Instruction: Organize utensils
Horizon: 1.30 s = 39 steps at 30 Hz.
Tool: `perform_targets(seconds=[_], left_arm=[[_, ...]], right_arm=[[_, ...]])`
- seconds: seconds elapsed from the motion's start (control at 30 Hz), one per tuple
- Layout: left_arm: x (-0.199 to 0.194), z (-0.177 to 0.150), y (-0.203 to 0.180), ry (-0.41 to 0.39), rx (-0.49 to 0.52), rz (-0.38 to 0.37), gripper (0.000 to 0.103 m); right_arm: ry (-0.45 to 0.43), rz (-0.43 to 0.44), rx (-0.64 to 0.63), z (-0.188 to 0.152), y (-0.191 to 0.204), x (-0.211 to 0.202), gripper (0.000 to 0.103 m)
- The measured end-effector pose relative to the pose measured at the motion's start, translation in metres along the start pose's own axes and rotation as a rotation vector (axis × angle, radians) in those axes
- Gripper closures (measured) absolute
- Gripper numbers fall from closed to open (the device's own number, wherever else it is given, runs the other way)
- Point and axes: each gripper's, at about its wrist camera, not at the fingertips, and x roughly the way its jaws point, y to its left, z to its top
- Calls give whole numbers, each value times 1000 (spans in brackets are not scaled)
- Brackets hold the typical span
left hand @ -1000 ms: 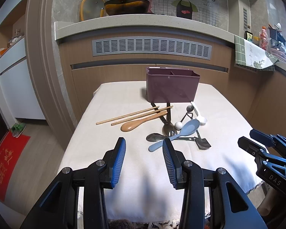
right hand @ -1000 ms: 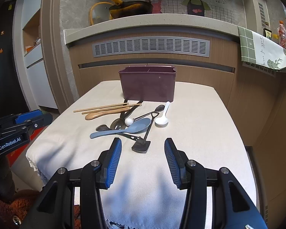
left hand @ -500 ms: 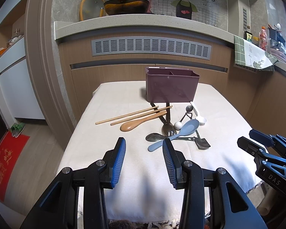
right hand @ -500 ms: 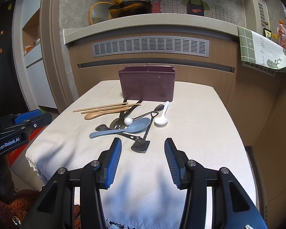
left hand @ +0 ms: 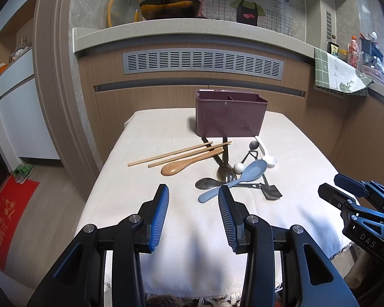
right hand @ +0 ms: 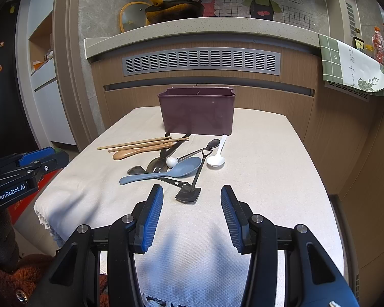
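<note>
My left gripper (left hand: 193,194) hangs over the near part of the cloth (left hand: 151,138), jaws spread wide with nothing between them; my right gripper (right hand: 192,195) is the same, wide open and empty, a little further along the table's near edge. I take the caddy (left hand: 230,120) as my landmark: it stands upright at the far end of the cloth, maroon, with a divider visible inside its rim. All the utensils lie loose on the cloth on the near side of the caddy. Nearest it, two chopsticks (left hand: 170,154) lie roughly side by side with a wooden spoon (left hand: 189,162) just beside them, its bowl toward me. A white spoon (right hand: 217,154) lies a little nearer than the caddy's right corner. Further from the caddy is a crossed heap: a blue spoon (right hand: 163,172) on top of dark metal spoons (right hand: 157,165), a ball-ended spoon (right hand: 172,161) and a small shovel (right hand: 189,194), whose blade is the piece furthest from the caddy, just ahead of my right fingertips (right hand: 157,199).
</note>
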Motion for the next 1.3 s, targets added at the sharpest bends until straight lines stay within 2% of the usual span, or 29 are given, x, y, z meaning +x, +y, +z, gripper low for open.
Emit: perform_targets(seconds=[1.0,1.17,1.3], left_arm=[[4,1,-3,20,14,-21,62],[27,11,3,70,10,-110,62],[56,18,4,101,22,-188,62]], right_arm=[[13,2,4,0,1,2,58],[23,12,3,5,-4,10,58],[27,-27,7,15,-18,24,58]])
